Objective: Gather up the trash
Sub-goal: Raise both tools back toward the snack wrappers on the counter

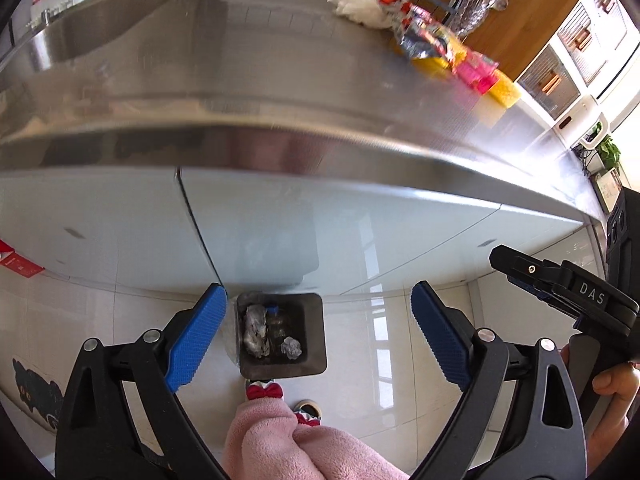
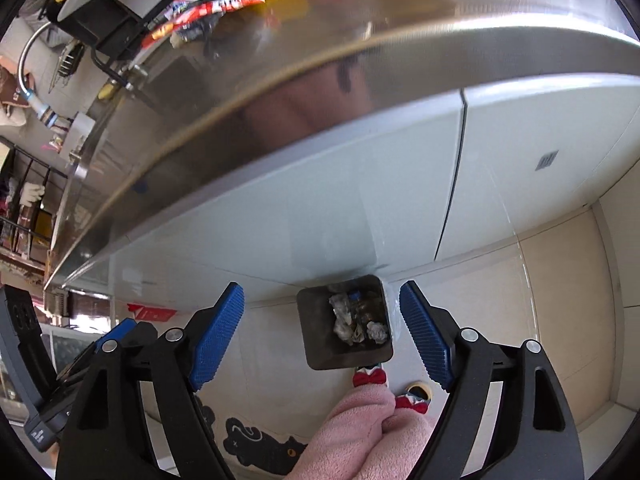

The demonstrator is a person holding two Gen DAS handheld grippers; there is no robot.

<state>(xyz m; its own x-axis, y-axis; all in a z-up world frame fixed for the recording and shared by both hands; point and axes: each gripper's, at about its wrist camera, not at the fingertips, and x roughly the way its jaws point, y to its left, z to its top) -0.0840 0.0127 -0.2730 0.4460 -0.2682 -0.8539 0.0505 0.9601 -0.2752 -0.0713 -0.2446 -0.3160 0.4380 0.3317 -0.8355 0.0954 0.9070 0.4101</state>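
Note:
A dark square trash bin [image 1: 314,332] stands on the floor against the cabinet; it also shows in the right wrist view [image 2: 316,332]. Crumpled grey-white wrappers [image 1: 256,330] and a small foil ball [image 1: 291,347] lie inside. My left gripper [image 1: 318,336] is open and empty, high above the bin. My right gripper [image 2: 322,336] is open and empty, also above the bin. On the steel counter lie a red-and-white snack wrapper [image 1: 416,24], a pink wrapper [image 1: 476,70], a yellow item [image 1: 502,90] and white crumpled plastic [image 1: 360,8]. The snack wrapper shows in the right wrist view [image 2: 208,4].
The steel counter edge [image 1: 280,148] runs across both views, with a sink [image 1: 92,28] at the left and a dish rack [image 2: 108,24] behind the wrappers. Pale cabinet doors [image 1: 260,232] stand below. The person's pink-clad legs [image 1: 288,440] and bow slippers [image 1: 264,391] stand by the bin.

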